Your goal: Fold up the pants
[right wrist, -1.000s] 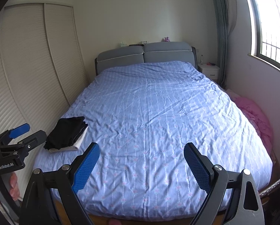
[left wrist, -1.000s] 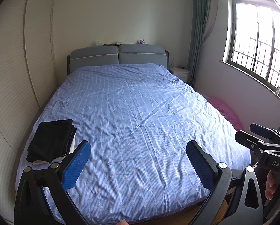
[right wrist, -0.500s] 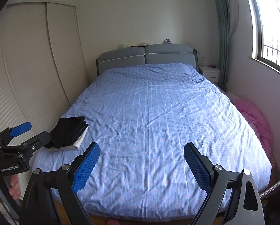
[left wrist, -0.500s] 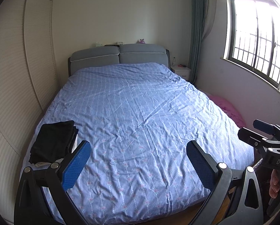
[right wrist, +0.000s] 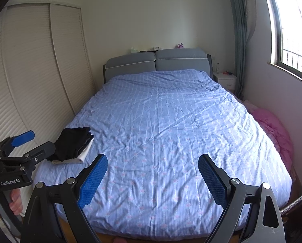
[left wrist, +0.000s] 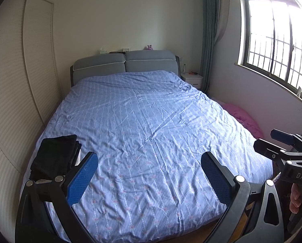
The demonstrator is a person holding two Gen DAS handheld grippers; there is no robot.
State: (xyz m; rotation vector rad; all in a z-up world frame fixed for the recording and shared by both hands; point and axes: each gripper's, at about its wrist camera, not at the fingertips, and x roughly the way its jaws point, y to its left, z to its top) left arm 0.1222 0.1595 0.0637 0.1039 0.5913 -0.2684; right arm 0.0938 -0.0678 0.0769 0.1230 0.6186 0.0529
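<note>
The left gripper (left wrist: pixel 148 174), a black two-finger tool with blue textured pads, fills the bottom of its own view with jaws spread wide and nothing between them. The right gripper (right wrist: pixel 153 174) is the same: wide apart, empty, held above the near edge of the blue patterned bedspread (right wrist: pixel 171 121). Both seem poised at the foot of the bed rather than working, since no cloth lies within reach of either.

The black folded pants (left wrist: pixel 55 156) sit at the lower left of the frame, near the bedspread's left edge, on top of a white folded cloth (right wrist: pixel 84 155). That neat, compact stack set off to the side suggests a finished pile, kept clear of the open middle of the bed, probably the folding surface.
</note>
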